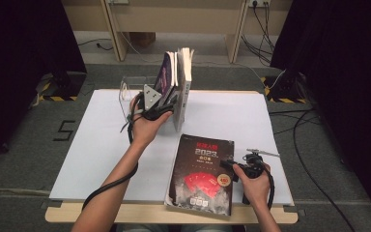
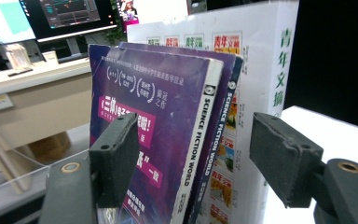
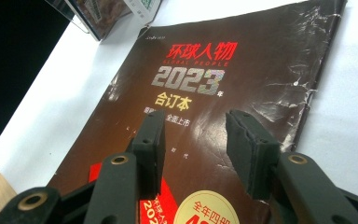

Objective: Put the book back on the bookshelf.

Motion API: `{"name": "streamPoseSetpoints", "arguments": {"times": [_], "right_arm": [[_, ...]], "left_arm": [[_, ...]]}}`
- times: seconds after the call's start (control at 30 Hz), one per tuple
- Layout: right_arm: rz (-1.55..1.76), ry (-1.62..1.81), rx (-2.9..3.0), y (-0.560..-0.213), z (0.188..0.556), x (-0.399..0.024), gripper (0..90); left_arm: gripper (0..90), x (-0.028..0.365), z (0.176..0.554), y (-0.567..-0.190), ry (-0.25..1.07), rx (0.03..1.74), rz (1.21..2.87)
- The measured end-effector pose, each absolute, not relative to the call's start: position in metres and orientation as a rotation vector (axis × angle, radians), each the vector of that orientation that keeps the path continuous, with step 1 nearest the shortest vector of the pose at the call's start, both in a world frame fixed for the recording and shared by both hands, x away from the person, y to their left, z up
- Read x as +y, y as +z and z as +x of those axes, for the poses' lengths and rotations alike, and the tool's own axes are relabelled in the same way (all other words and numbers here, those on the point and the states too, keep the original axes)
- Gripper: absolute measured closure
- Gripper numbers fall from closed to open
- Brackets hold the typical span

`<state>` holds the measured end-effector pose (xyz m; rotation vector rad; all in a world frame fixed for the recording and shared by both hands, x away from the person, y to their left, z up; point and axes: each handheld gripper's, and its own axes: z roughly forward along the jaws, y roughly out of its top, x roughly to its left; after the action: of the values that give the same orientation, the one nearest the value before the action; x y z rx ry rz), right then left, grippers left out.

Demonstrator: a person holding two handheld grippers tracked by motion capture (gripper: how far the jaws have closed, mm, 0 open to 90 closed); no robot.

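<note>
Purple book's [image 2: 154,140] lower edge perhaps cropped.

I work in what looks like a lab or recording studio: black curtains [image 1: 24,43] flank my white-covered table [image 1: 96,145], hazard-striped stand feet [image 1: 53,98] sit on grey carpet, cables [image 1: 314,145] trail across the floor, and monitors [image 2: 70,16] glow on a desk [image 2: 28,79] beyond.
</note>
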<state>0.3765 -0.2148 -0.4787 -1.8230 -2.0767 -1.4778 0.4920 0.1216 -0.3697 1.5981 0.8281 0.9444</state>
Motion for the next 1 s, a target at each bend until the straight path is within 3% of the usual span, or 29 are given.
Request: {"name": "streamPoseSetpoints", "arguments": {"times": [0.37,0.57,0.8,1.0], "right_arm": [[-1.828,-1.477,-2.064,-0.479,0.376,-0.218,58.2],[-1.831,-1.478,-2.059,-0.478,0.376,-0.219,58.1],[-1.832,-1.476,-2.061,-0.479,0.377,-0.219,58.1],[-1.829,-1.466,-2.067,-0.480,0.378,-0.215,58.1]], "left_arm": [[50.4,0.103,0.517,-0.371,1.072,0.901,1.661],[74.3,0.119,0.513,-0.363,1.115,0.998,1.584],[75.0,0.170,0.510,-0.359,1.097,1.133,1.414],[74.0,0.185,0.511,-0.361,1.083,1.165,1.367]]}}
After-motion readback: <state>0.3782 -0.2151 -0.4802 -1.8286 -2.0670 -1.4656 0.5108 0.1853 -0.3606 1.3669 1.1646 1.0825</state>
